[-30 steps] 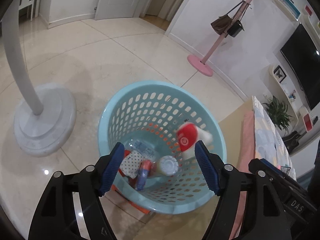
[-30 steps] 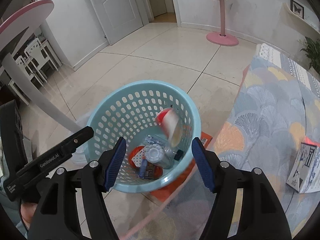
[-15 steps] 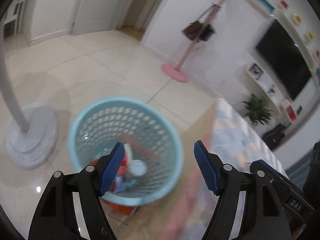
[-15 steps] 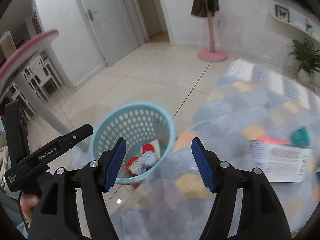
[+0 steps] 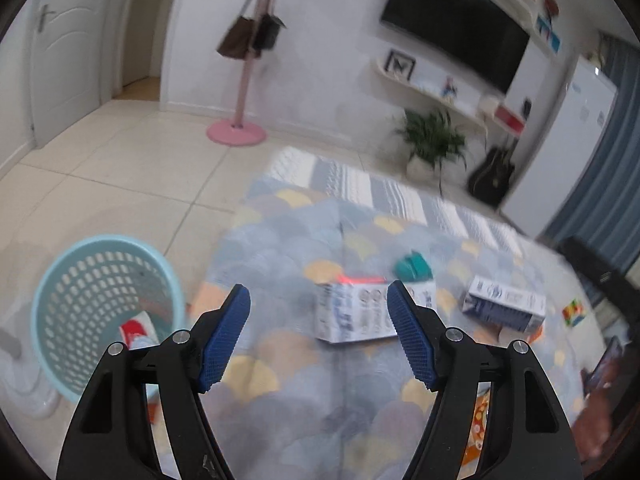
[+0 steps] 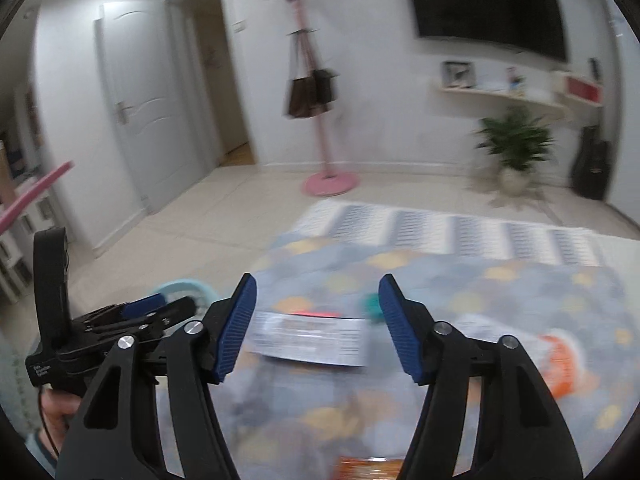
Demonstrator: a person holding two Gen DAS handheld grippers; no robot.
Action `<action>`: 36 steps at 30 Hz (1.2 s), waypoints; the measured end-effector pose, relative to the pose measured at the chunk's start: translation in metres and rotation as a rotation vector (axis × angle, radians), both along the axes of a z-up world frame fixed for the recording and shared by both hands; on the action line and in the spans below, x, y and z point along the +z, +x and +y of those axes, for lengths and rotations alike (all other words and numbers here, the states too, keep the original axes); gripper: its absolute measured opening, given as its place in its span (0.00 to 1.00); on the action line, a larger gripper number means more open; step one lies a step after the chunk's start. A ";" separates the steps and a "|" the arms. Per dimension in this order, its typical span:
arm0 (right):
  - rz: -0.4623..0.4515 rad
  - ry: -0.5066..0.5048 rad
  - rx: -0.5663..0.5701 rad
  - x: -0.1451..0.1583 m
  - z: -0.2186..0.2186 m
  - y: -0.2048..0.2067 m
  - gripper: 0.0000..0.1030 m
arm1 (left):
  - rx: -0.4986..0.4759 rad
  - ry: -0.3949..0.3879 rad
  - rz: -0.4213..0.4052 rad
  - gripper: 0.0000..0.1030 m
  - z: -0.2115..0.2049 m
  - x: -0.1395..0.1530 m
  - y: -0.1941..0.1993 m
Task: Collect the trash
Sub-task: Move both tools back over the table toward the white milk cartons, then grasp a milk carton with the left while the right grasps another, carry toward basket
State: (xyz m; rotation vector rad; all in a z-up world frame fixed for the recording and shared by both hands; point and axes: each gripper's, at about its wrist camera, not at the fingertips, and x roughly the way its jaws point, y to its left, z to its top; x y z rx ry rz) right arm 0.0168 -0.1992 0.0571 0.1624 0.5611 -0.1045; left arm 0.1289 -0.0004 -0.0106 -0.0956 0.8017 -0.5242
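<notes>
My left gripper (image 5: 319, 306) is open and empty above the patterned bed cover (image 5: 288, 380). A white printed carton (image 5: 352, 316) lies just ahead between its fingers, with a teal object (image 5: 412, 266) behind it and a blue-and-white box (image 5: 504, 308) to the right. The light blue trash basket (image 5: 72, 280) stands on the floor at the left, holding a red-and-white item (image 5: 134, 330). My right gripper (image 6: 317, 300) is open and empty over the same carton (image 6: 310, 338). The teal object (image 6: 370, 306) and an orange-and-white package (image 6: 560, 360) also lie there, blurred.
A pink coat stand (image 5: 240, 120) with bags stands on the tile floor beyond the bed. A potted plant (image 5: 434, 140), a guitar case (image 5: 490, 180) and a wall TV (image 5: 452, 28) are at the back. A small colourful cube (image 5: 573, 312) lies at the bed's right.
Both grippers swung right, away from the basket and over the bed. The red-and-white item that was falling now lies in the basket. The carton and boxes came into view.
</notes>
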 end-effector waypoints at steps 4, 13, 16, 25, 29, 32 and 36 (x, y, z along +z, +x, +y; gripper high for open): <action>0.019 0.025 -0.116 -0.011 -0.058 -0.017 0.56 | 0.007 0.060 0.068 0.67 -0.028 -0.029 0.013; 0.140 0.144 -0.241 -0.065 -0.142 -0.006 0.56 | -0.040 0.090 0.191 0.43 -0.055 -0.071 0.024; 0.171 0.175 -0.243 -0.077 -0.146 -0.003 0.56 | -0.077 0.091 0.207 0.37 -0.058 -0.072 0.018; 0.234 0.233 -0.141 -0.094 -0.117 -0.005 0.56 | -0.299 0.012 0.370 0.29 -0.083 -0.074 -0.026; 0.250 0.260 -0.110 -0.101 -0.107 -0.016 0.56 | -0.407 0.031 0.378 0.33 -0.097 -0.066 -0.050; 0.254 0.276 -0.107 -0.106 -0.107 -0.022 0.56 | -0.398 0.069 0.272 0.52 -0.100 -0.048 -0.056; 0.243 0.260 -0.118 -0.104 -0.108 -0.021 0.56 | -0.292 0.147 0.129 0.75 -0.106 -0.040 -0.040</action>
